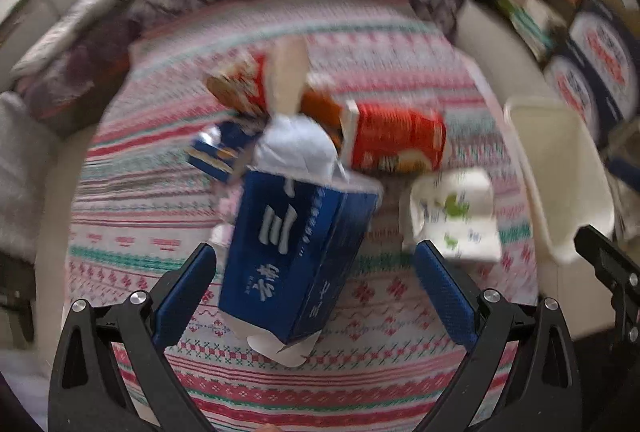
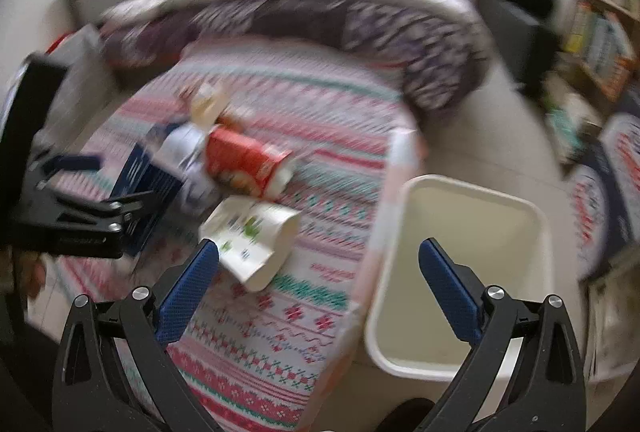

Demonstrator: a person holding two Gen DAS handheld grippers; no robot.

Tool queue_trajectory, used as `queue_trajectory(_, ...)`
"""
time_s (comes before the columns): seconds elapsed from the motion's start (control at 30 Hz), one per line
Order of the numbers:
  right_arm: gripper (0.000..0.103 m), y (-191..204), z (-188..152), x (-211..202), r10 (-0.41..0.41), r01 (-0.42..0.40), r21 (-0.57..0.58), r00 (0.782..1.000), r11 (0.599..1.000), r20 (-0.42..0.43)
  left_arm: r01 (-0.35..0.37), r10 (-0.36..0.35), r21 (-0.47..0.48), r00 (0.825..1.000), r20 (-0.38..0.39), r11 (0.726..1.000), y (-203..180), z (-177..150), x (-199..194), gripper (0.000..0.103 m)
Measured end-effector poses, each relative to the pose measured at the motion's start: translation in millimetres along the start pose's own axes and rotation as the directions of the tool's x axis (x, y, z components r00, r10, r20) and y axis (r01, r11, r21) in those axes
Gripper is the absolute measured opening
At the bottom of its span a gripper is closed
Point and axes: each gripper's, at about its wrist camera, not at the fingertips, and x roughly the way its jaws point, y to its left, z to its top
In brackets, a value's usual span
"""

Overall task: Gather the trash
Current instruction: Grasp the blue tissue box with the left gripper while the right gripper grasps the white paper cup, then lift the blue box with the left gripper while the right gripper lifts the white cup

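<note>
Trash lies on a patterned pink and white bedspread (image 1: 160,224). A blue carton (image 1: 296,256) lies between my open left gripper's (image 1: 316,272) fingers; contact cannot be told. Behind it are crumpled white paper (image 1: 296,148), a red carton (image 1: 396,142), a smaller blue pack (image 1: 220,152) and a red and tan wrapper (image 1: 240,80). A white carton with green print (image 1: 452,216) lies to the right. My right gripper (image 2: 318,272) is open and empty, over the bed edge beside the cream bin (image 2: 464,272). The white carton (image 2: 252,236) lies by its left finger.
The cream bin (image 1: 560,168) stands on the floor right of the bed. A dark patterned quilt (image 2: 320,16) is bunched along the far side. Bookshelves (image 2: 600,16) and blue and white boxes (image 1: 600,52) stand at the right. The left gripper (image 2: 80,216) shows at the right view's left.
</note>
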Motion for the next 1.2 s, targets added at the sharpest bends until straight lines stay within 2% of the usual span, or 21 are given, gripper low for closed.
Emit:
queue_trajectory(0.07, 0.096, 7.6, 3.8, 16.0, 0.034, -0.036, -0.076, 0.999, 0.996, -0.025, 0.004, -0.002, 0.042, 0.999, -0.041, 0.999, 0.2, -1.1, 13.0, 0.096)
queue_trajectory(0.2, 0.096, 24.0, 10.3, 41.7, 0.099, -0.115, -0.198, 0.991, 0.973, -0.092, -0.001, 0.006, 0.068, 0.997, -0.080, 0.998, 2.4, -3.9, 31.9, 0.096)
queue_trajectory(0.33, 0.096, 33.1, 8.9, 64.1, 0.146, -0.178, -0.218, 0.977, 0.960, -0.154, 0.037, -0.031, 0.062, 0.995, -0.092, 0.997, 6.4, -1.9, 39.1, 0.095)
queue_trajectory(0.53, 0.096, 60.3, 8.0, 80.5, 0.144, -0.205, -0.355, 0.971, 0.912, -0.192, 0.070, -0.061, 0.134, 0.996, -0.071, 0.988, 2.6, -10.8, 32.8, 0.078)
queue_trajectory(0.67, 0.096, 70.0, 10.4, 90.9, 0.134, -0.212, -0.394, 0.967, 0.894, -0.216, 0.128, -0.121, 0.119, 0.991, -0.063, 0.985, 9.6, -13.0, 22.8, 0.067)
queue_trajectory(0.77, 0.096, 68.4, 12.0, 104.4, 0.127, -0.208, -0.386, 0.966, 0.899, -0.226, 0.155, -0.151, 0.097, 0.987, -0.047, 0.983, 22.0, -14.0, 13.5, 0.065)
queue_trajectory(0.83, 0.088, 69.0, 13.3, 112.2, 0.126, -0.208, -0.370, 0.964, 0.905, -0.234, 0.171, -0.169, 0.074, 0.985, -0.033, 0.982, 29.9, -14.2, 8.2, 0.064)
queue_trajectory(0.87, 0.073, 67.7, 11.9, 113.0, 0.132, -0.219, -0.355, 0.959, 0.909, -0.252, 0.177, -0.176, 0.063, 0.984, -0.026, 0.982, 33.2, -14.1, 6.1, 0.064)
queue_trajectory(0.9, 0.062, 64.7, 10.4, 116.1, 0.145, -0.232, -0.321, 0.952, 0.918, -0.271, 0.182, -0.181, 0.051, 0.983, -0.019, 0.982, 36.5, -15.5, 3.7, 0.063)
queue_trajectory(0.93, 0.060, 64.9, 11.8, 115.9, 0.154, -0.231, -0.302, 0.954, 0.925, -0.257, 0.190, -0.190, 0.032, 0.982, -0.011, 0.981, 39.9, -14.9, 0.9, 0.063)
queue_trajectory(1.0, 0.041, 62.3, 16.7, 115.1, 0.203, -0.264, -0.232, 0.945, 0.936, -0.255, 0.204, -0.204, -0.012, 0.979, 0.014, 0.979, 46.9, -12.2, -3.8, 0.063)
queue_trajectory(1.07, 0.039, 61.0, 18.9, 111.4, 0.225, -0.271, -0.190, 0.946, 0.944, -0.234, 0.218, -0.216, -0.053, 0.976, 0.037, 0.975, 52.2, -11.4, -6.7, 0.063)
queue_trajectory(1.2, 0.033, 67.5, 25.5, 94.6, 0.258, -0.282, -0.156, 0.953, 0.947, -0.160, 0.269, -0.253, -0.174, 0.962, 0.106, 0.947, 72.8, -8.3, -14.8, 0.063)
